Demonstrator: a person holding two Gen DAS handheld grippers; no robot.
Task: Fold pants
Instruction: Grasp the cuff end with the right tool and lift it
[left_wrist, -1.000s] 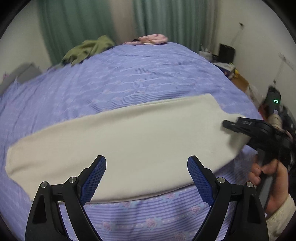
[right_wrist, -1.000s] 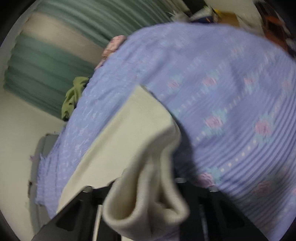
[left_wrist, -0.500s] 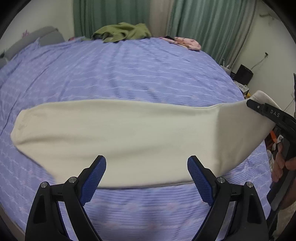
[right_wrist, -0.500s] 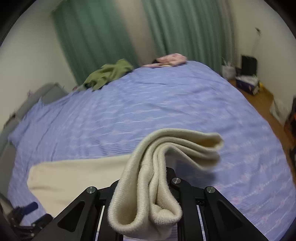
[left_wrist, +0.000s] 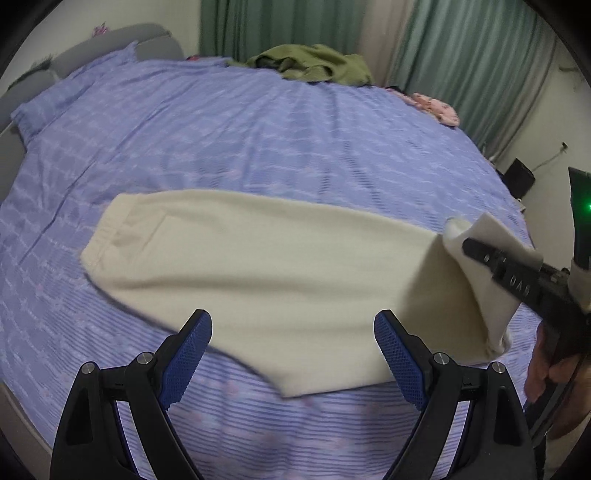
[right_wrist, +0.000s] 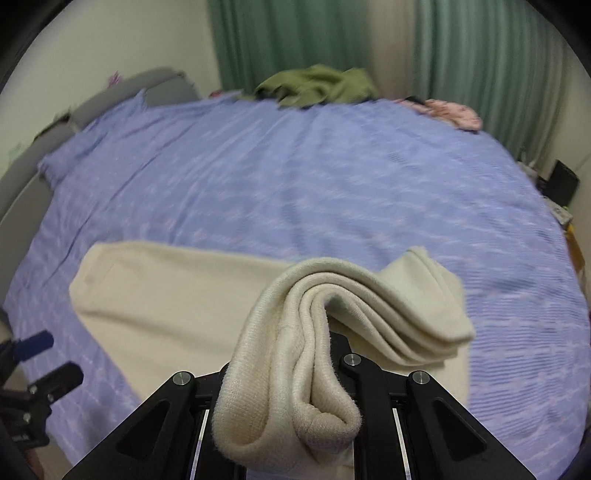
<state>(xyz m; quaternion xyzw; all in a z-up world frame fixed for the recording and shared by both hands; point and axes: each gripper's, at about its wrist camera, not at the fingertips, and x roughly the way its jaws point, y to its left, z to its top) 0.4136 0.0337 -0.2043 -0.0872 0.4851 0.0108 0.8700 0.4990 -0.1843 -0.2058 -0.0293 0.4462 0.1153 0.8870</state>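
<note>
Right wrist: right gripper (right_wrist: 295, 373) pinches one cream pants (right_wrist: 177, 314); left gripper (left_wrist: 293, 343) spread.

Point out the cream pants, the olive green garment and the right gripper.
cream pants (left_wrist: 258, 258), left wrist view, on the flat middle of the cloth lying on the bed.
olive green garment (left_wrist: 314, 66), left wrist view, on the heap's middle.
right gripper (left_wrist: 469, 245), left wrist view, on its tip, shut on the lifted pants end.
</note>
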